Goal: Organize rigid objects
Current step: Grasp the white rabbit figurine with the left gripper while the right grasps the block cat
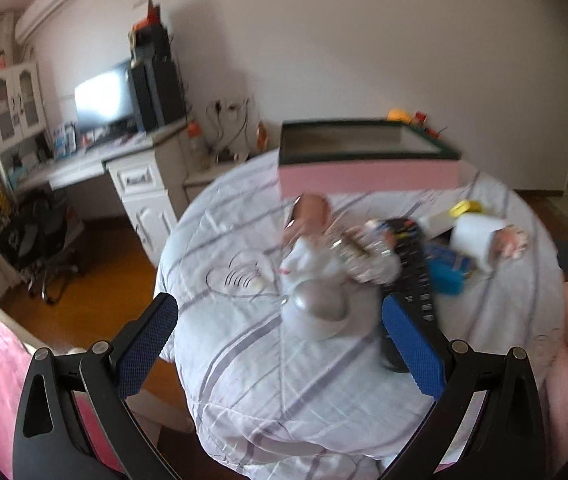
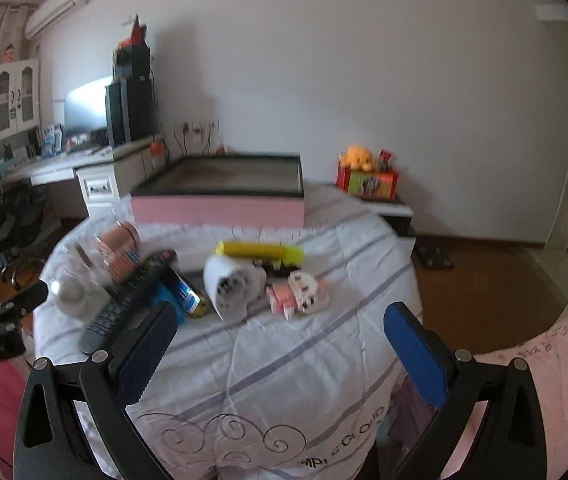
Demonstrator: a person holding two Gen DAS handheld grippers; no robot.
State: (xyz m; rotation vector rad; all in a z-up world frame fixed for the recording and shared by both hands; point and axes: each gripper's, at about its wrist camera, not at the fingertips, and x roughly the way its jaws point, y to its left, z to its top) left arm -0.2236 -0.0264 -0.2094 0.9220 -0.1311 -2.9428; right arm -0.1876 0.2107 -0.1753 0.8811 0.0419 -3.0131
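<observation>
A pink-sided box [image 1: 368, 170] [image 2: 219, 200] with a dark rim stands open at the far end of a striped quilt [image 1: 284, 380] [image 2: 284, 360]. In front of it lie a black remote [image 1: 416, 280] [image 2: 123, 304], a grey-white bottle-like thing [image 1: 316, 304] [image 2: 71, 292], a pink cup [image 2: 119, 240], a white roll [image 2: 231, 284], a yellow item [image 2: 259, 250], a blue packet [image 2: 183, 296] and a pink block toy [image 2: 300, 292]. My left gripper [image 1: 279, 336] is open, its fingers either side of the grey-white thing. My right gripper [image 2: 279, 344] is open and holds nothing, short of the pile.
A white desk [image 1: 95, 164] [image 2: 63, 168] with a monitor and speakers stands at the left, an office chair [image 1: 15, 232] beside it. A low stand with a yellow plush [image 2: 360, 158] is at the right. Wooden floor [image 2: 496, 292] surrounds the quilt; pink bedding [image 2: 564, 360] lies near.
</observation>
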